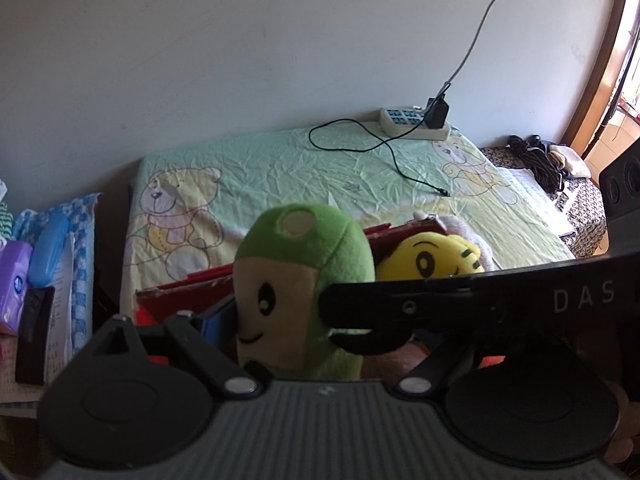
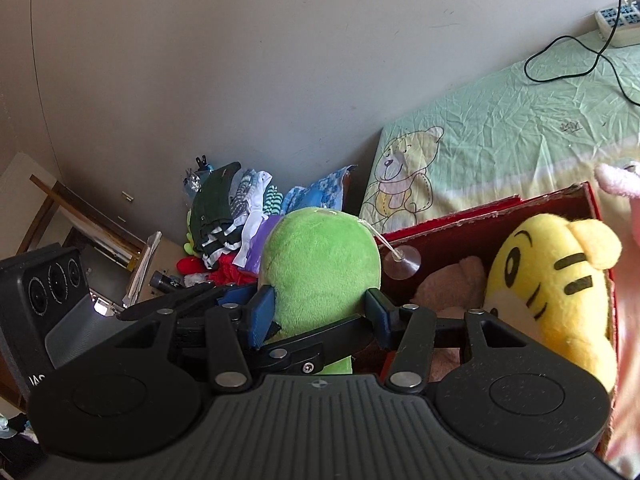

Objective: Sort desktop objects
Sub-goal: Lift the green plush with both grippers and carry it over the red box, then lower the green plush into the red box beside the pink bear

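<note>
A green plush toy point(image 1: 300, 276) point(image 2: 320, 264) with a beige face hangs over the near left end of a red box point(image 1: 180, 286) point(image 2: 480, 216). My right gripper point(image 2: 320, 314) is shut on it, its blue pads point(image 2: 264, 312) pressing both sides. One of its fingers point(image 1: 400, 304) crosses the left wrist view. My left gripper point(image 1: 296, 330) straddles the same toy. Its left pad point(image 1: 218, 320) touches the toy's side, and its right finger is hidden behind the other gripper. A yellow tiger plush point(image 1: 432, 256) point(image 2: 552, 280) and a brown plush point(image 2: 452, 284) lie in the box.
The box sits on a green bear-print sheet point(image 1: 280, 168) point(image 2: 500, 128). A power strip point(image 1: 412, 120) and black cable point(image 1: 396, 160) lie at the far wall. Clothes point(image 2: 232, 208) are piled to the left, beside a blue case point(image 1: 48, 248) and purple pack point(image 1: 14, 280).
</note>
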Tool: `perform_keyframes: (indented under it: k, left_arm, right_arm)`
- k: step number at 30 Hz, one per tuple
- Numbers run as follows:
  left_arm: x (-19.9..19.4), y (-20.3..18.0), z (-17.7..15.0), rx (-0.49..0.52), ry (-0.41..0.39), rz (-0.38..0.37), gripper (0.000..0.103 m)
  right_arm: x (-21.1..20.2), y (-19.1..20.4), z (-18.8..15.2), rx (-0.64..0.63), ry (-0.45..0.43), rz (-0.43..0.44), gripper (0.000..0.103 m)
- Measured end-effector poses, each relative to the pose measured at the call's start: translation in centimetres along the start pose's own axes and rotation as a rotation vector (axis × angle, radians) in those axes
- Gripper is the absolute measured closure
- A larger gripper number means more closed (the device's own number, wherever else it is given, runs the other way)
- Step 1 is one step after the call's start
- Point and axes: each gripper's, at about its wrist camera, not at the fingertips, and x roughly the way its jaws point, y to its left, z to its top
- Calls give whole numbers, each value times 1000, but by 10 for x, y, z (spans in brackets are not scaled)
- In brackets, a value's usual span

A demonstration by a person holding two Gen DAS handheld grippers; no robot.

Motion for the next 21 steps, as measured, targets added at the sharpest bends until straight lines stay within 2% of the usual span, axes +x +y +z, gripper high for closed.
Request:
perform_keyframes:
  k: [8,13,16,21]
  left_arm:
    - [26,18,-15,-42,78,69,14]
    - [38,23,-21,-39,111,104,15]
    - [46,23,-26,-20,122,149,15]
    - [58,37,-33,-73,166,138,17]
  right_arm:
    - [33,-13,-8,-15,47,26,51]
    - [45,-9,-10,-103,49,21,54]
    - [54,-7,-9,-131,61,1,54]
    - [67,-4,-10,-161,93,-40,55]
